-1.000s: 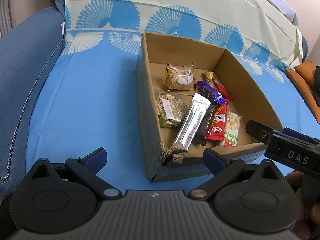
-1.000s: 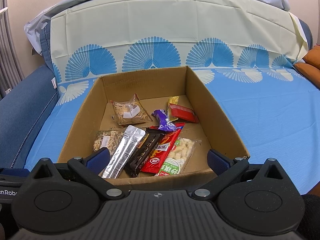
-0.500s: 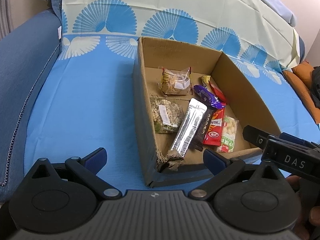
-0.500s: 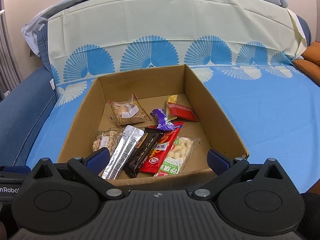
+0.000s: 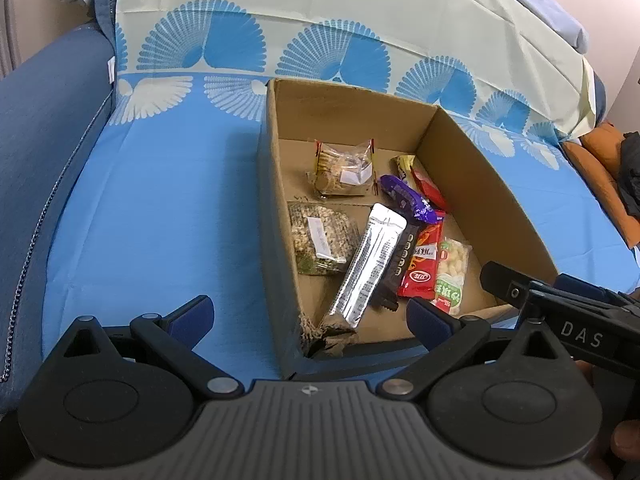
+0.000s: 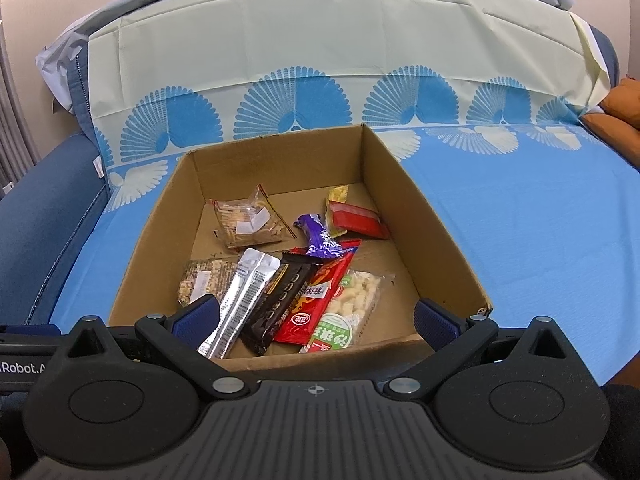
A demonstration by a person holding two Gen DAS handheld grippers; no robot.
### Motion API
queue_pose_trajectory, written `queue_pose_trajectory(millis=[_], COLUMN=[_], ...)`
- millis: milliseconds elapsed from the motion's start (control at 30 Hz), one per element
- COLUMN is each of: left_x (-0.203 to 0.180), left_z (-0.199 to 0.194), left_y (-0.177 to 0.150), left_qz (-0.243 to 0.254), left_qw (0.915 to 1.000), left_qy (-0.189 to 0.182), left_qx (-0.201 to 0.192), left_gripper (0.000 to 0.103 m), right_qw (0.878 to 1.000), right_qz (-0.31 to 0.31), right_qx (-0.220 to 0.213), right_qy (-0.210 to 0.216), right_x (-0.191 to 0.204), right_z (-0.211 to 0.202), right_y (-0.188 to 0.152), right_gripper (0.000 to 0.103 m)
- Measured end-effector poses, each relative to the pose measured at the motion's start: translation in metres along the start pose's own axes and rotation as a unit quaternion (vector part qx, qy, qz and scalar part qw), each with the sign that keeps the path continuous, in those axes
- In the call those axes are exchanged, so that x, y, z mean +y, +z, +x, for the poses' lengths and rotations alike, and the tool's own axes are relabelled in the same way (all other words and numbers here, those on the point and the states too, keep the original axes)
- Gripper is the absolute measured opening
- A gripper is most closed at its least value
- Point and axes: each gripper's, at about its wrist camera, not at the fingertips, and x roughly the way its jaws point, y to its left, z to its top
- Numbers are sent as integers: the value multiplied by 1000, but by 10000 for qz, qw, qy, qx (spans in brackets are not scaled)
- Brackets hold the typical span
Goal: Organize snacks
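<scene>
Blue cloth point(image 6: 520, 216) with a pale, creased, fan-printed band covers the sofa seat under both grippers. Left gripper point(image 5: 308, 312) has its jaws spread wide and empty, the blue pads framing the torn near corner of the box point(image 5: 272, 264); right gripper point(image 6: 316, 320) is just as wide and empty, straddling the box's near wall. Closest to the jaws inside the open, matte corrugated cardboard lie a long crinkled silver sachet point(image 6: 244, 300), a glossy black bar point(image 6: 280, 304) beside it, a red packet point(image 6: 316, 300) overlapping that, and a clear bag of pale puffs point(image 6: 348, 312) with a green label. Against the left wall sits a flat clear pack of grainy seeds point(image 5: 320, 236). Farther back are a twisted purple wrapper point(image 6: 318, 238), a red-and-yellow packet point(image 6: 352, 218) and a clear biscuit bag point(image 6: 248, 224). Denim-blue upholstery point(image 5: 36, 140) rises at the left.
</scene>
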Motion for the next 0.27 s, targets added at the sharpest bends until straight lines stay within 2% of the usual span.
queue_pose_trajectory(millis=[267], left_x=[-7], left_z=[2], left_y=[3], left_qz=[78], left_qw=[9999], left_qy=[-57], left_qx=[-61], left_gripper=[102], right_qw=[9999], right_qz=[6], right_qx=[94], right_qy=[-39], right_x=[-5], right_z=[1], right_y=[1], right_gripper=[102])
